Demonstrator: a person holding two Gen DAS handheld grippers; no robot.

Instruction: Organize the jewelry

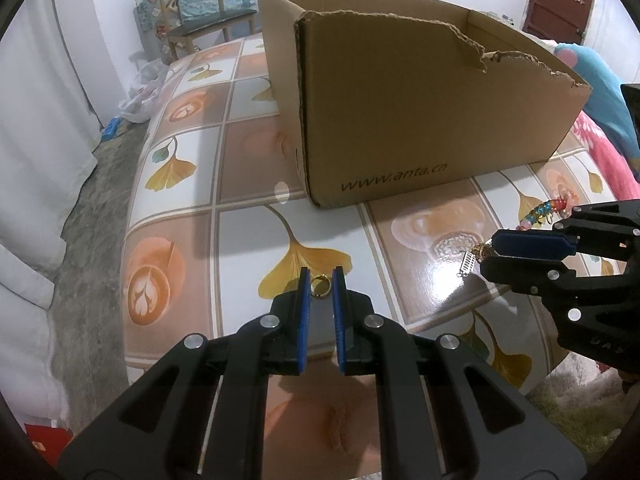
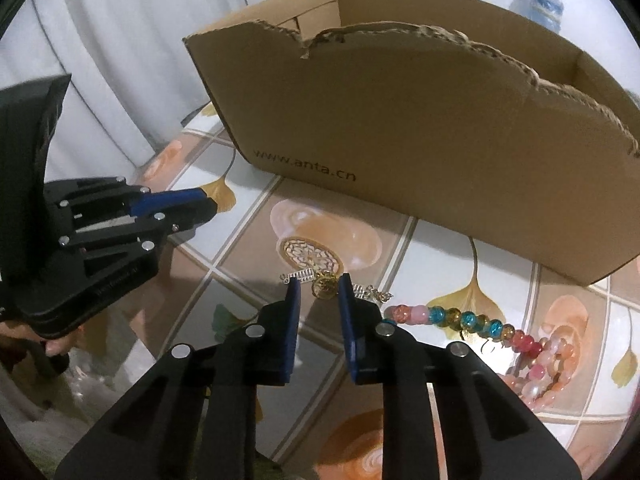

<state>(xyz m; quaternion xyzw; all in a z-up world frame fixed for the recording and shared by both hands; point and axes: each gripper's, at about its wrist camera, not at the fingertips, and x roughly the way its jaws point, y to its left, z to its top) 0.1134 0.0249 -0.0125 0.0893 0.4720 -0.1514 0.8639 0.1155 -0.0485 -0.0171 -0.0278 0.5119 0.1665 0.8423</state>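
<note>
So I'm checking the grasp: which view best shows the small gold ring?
The left wrist view: the small gold ring sits centred between the left gripper fingertips, above the patterned tablecloth. The right wrist view shows the left gripper only side-on, with the ring hidden.

Gold ring [image 1: 320, 285] upright btwn blue pads; gold-silver bracelet [image 2: 325, 288] flat by multicolour bead strand [image 2: 460, 320]

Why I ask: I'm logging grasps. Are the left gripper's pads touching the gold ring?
Touching. The left wrist view shows the gold ring spanning the space between the pads of the left gripper, its rim meeting both blue faces with no visible gap.
</note>
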